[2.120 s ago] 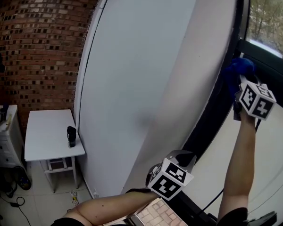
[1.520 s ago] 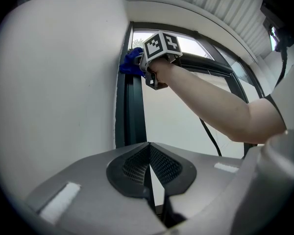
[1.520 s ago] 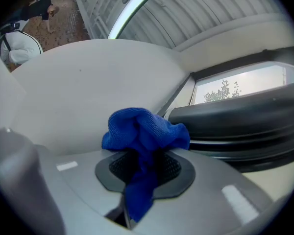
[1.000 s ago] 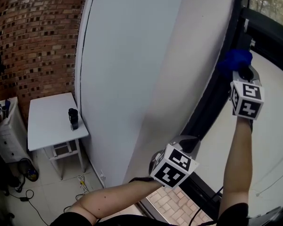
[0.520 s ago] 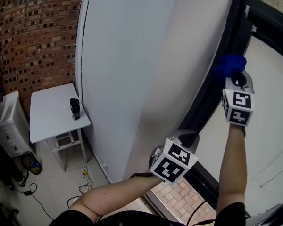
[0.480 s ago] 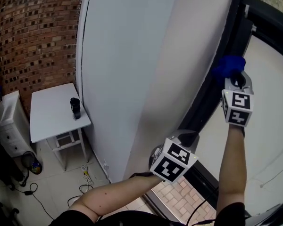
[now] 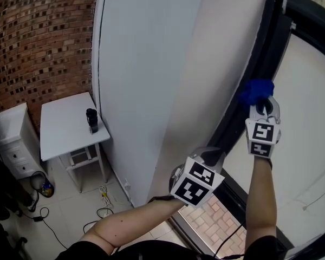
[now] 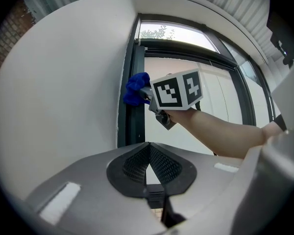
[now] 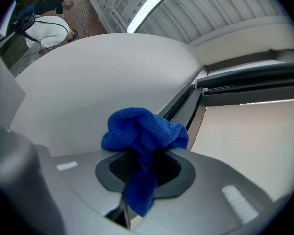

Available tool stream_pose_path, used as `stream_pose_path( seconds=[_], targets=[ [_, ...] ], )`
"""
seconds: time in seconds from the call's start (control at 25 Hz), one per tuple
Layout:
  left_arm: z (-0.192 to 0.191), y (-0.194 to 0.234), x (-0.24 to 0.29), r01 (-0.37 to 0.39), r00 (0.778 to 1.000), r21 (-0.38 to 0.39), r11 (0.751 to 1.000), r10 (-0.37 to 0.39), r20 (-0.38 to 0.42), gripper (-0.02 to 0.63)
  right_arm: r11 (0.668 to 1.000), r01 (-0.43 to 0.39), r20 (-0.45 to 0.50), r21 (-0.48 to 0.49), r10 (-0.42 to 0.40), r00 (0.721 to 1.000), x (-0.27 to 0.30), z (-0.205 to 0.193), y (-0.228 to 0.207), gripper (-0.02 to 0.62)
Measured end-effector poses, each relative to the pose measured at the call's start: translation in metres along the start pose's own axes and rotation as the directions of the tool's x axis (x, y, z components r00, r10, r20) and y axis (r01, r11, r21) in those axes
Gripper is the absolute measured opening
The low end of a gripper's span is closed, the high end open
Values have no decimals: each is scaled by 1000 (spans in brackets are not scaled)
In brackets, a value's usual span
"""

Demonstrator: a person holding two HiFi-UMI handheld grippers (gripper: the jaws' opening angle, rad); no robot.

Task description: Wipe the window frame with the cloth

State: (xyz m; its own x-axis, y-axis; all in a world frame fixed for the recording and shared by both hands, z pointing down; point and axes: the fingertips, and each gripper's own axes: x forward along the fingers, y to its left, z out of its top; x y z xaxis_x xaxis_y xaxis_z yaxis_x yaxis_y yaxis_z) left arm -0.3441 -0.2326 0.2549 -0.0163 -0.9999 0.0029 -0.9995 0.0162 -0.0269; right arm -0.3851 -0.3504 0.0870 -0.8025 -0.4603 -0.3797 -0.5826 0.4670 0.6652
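R gripper point(image 7: 260, 105) was clamped on the cloth point(image 7: 254, 91), pressed vs the window frame point(image 7: 268, 46), whose length ran on below; L gripper point(image 7: 210, 157), jaws together & empty, hung lower.

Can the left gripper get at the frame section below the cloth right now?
Probably yes. The left gripper, shut and empty, sits close to the dark frame below the cloth. Nothing shows between them, and the right gripper holds the cloth higher up.
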Motion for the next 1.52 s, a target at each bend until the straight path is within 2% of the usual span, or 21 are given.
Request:
stream_pose_path(
  seconds=[0.24,0.6,0.8,0.92,1.12,1.32,1.52],
  targets=[
    [-28,6,-2,-19,999,10,1000,19,-26,-6,999,-40,-15,16,40,999,-16,-33,32,83],
    [-39,15,-15,-42,998,-12,999,41,-49,-6,993,-113,-55,30,114,992,-32,-55,67,83],
    [-72,21,-15,-68,995,-16,998,66,-73,-6,991,-134,-72,0,134,988,-50,-95,101,83],
    [-78,20,-22,-63,996,-22,998,62,-71,-6,989,-146,-81,-33,143,986,-64,-111,118,83],
    [-88,30,-23,-83,993,-21,996,81,-89,-6,983,-180,-110,-22,177,978,-74,-135,141,83],
    [-100,28,-25,-74,992,-53,996,68,-105,-6,979,-204,-130,-25,199,971,-86,-148,157,83],
    [-117,34,-24,-77,991,-57,995,71,-114,-6,967,-253,-181,-15,246,952,-96,-177,188,83]
  ],
)
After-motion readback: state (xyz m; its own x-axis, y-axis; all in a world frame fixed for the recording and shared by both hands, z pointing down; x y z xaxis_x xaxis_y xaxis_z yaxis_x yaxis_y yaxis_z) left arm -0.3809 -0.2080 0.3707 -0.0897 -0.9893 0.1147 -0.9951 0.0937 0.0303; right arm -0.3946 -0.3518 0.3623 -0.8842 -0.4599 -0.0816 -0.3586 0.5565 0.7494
